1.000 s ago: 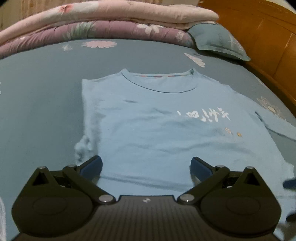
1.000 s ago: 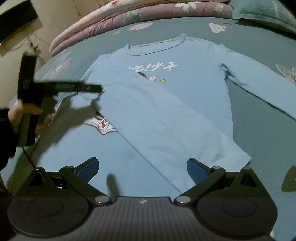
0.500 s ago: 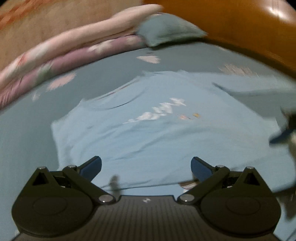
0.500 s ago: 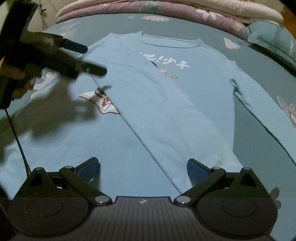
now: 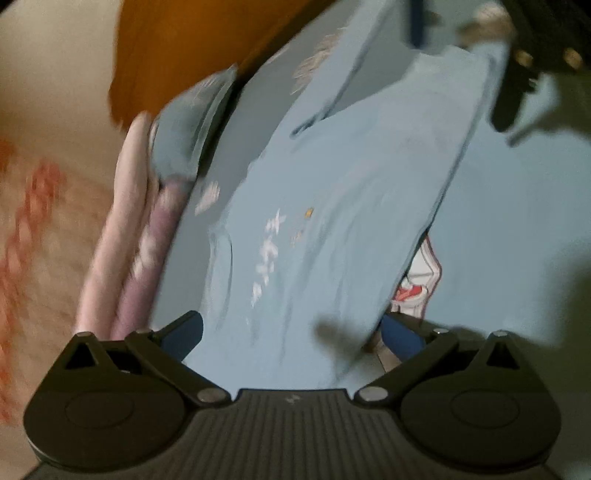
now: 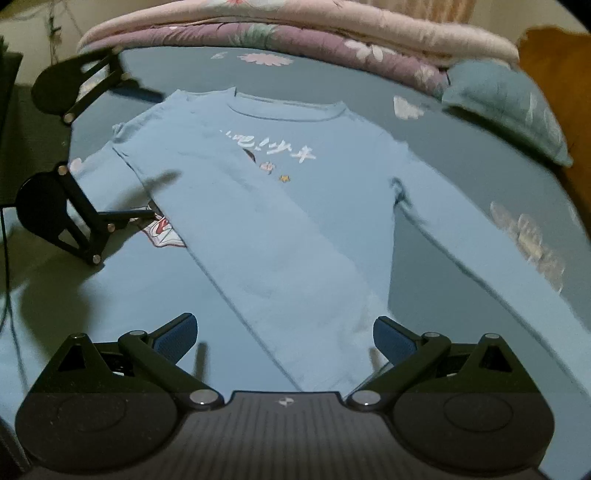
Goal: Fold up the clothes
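A light-blue long-sleeved shirt (image 6: 295,155) (image 5: 332,221) lies flat, front up, on the bed. One sleeve (image 6: 280,266) is folded slantwise across the chest and partly covers a cartoon print (image 6: 162,232). The other sleeve (image 6: 480,258) stretches out to the right. My right gripper (image 6: 284,334) is open, low over the folded sleeve's cuff end. My left gripper (image 6: 155,155) is open at the shirt's left edge by the print, holding nothing. In the tilted, blurred left wrist view, my left gripper (image 5: 291,334) spans the shirt's shoulder area, and the right gripper (image 5: 461,55) shows at the top.
The teal flowered bed sheet (image 6: 443,155) surrounds the shirt. Folded pink and purple quilts (image 6: 295,33) are stacked at the head, with a teal pillow (image 6: 509,107) beside them. An orange wooden headboard (image 6: 554,74) borders the right. A thin cable (image 6: 7,295) hangs at the far left.
My left gripper has swung round to the shirt's left side and rolled, tilting its view. My right gripper has moved lower and closer to the folded sleeve's end. Both stay open.
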`<state>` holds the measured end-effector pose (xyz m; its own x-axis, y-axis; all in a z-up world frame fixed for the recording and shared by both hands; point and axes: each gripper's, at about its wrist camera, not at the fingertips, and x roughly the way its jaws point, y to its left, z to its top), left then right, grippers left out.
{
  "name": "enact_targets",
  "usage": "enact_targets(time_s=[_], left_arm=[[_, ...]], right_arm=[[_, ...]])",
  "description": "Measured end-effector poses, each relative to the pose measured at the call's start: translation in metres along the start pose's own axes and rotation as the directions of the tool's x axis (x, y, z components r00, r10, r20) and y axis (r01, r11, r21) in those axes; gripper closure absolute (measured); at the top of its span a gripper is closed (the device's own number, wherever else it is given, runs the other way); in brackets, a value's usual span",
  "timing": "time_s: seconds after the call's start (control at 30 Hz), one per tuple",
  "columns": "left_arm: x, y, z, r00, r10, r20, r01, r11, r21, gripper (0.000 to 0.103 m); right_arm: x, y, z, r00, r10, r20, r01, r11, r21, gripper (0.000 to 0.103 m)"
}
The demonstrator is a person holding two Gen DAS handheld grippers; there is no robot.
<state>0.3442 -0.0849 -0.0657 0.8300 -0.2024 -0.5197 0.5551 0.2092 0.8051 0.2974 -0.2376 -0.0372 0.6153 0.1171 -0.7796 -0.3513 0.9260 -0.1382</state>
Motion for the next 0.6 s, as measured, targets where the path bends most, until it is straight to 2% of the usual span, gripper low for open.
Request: enact_targets(time_s=[0.17, 0.27, 0.33, 0.53, 0.6], left_arm=[[0.005, -0.018, 0.019, 0.996, 0.037, 0.076, -0.050, 0.981, 0.185, 0.001], [0.005, -0.026, 0.024, 0.993, 0.047, 0.108, -0.072, 0.968, 0.239, 0.001], [0.005, -0.025, 0.021, 0.992, 0.046, 0.116, -0.071, 0.971, 0.226, 0.001], [0.009, -0.009, 0.000, 0.995, 0.040, 0.094, -0.050, 0.993, 0.108, 0.001], [0.010, -0.009, 0.003, 0.995, 0.037, 0.097, -0.048, 0.992, 0.115, 0.001]], right_arm=[[0.009, 0.021, 0.007, 0.996, -0.086, 0.004, 0.086, 0.987, -0.138, 0.000], [0.014, 0.032, 0.003, 0.987, -0.161, -0.003, 0.156, 0.963, -0.220, 0.000], [0.012, 0.036, -0.004, 0.977, -0.212, 0.003, 0.205, 0.943, -0.261, 0.000], [0.006, 0.034, -0.022, 0.940, -0.342, 0.012, 0.329, 0.892, -0.310, 0.000], [0.009, 0.038, -0.019, 0.932, -0.362, 0.012, 0.345, 0.879, -0.328, 0.001]])
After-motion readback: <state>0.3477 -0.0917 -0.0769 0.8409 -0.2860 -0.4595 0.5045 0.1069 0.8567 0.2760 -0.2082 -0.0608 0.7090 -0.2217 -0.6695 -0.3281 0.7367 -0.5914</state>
